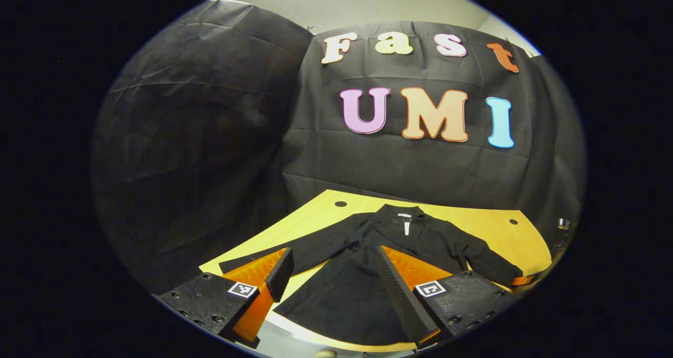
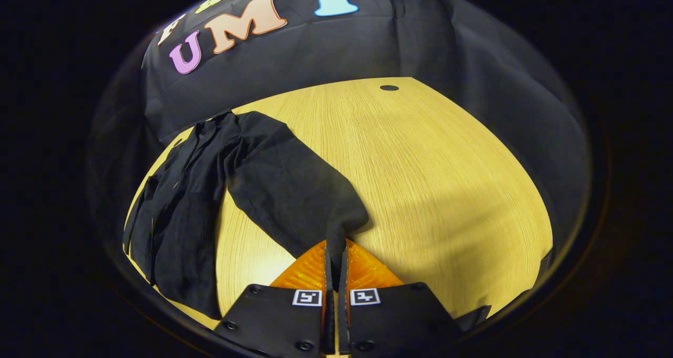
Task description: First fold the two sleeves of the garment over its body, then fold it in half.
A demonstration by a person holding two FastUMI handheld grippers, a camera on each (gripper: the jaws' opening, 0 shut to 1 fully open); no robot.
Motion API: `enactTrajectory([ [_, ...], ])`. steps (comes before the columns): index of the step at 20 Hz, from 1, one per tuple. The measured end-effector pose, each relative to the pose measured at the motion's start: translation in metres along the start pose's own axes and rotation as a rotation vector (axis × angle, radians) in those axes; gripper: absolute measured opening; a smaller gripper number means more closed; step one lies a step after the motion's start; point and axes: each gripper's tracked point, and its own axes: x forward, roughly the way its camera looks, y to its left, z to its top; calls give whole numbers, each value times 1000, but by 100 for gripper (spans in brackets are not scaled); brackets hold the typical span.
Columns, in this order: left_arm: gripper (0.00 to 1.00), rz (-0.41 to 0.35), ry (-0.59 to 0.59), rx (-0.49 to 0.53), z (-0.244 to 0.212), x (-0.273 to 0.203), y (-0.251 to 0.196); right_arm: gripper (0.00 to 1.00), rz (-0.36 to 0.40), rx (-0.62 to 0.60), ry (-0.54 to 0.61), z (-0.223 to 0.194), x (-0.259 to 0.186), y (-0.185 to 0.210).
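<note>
A black garment (image 1: 368,274) lies flat on the yellow wooden table (image 1: 489,226), collar (image 1: 402,213) at the far side and both sleeves spread outward. My left gripper (image 1: 334,255) is open over the garment's lower body, its fingers wide apart with cloth showing beneath them. In the right gripper view, the right gripper (image 2: 335,245) is shut on the cuff of one sleeve (image 2: 284,184), which stretches from the shoulder to its fingers over the table (image 2: 420,179). The garment's body (image 2: 179,216) lies to the left of that sleeve. An orange part of that gripper (image 1: 523,280) shows at the sleeve's end.
The table has small round holes (image 1: 340,204) (image 2: 389,88) near its far edge. Black cloth walls stand close behind and beside the table. Bare tabletop spreads to the right of the held sleeve in the right gripper view.
</note>
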Motion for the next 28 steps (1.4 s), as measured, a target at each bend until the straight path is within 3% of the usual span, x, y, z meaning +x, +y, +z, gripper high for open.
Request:
enactTrajectory([
  [6,93,-42,26,0,-9,11,4,2,-1,28,10,18,-12,5],
  [11,93,-113,67,-2,-17,34,14,2,15,28,-81,68,-29,51],
  [15,93,-151,89,1,-17,52,27,2,42,10,-170,125,-37,104],
  [21,93,-222,98,-25,-15,72,36,2,126,-122,-259,194,-35,221],
  [28,93,-235,105,-8,-12,87,65,5,231,-268,-270,217,-16,353],
])
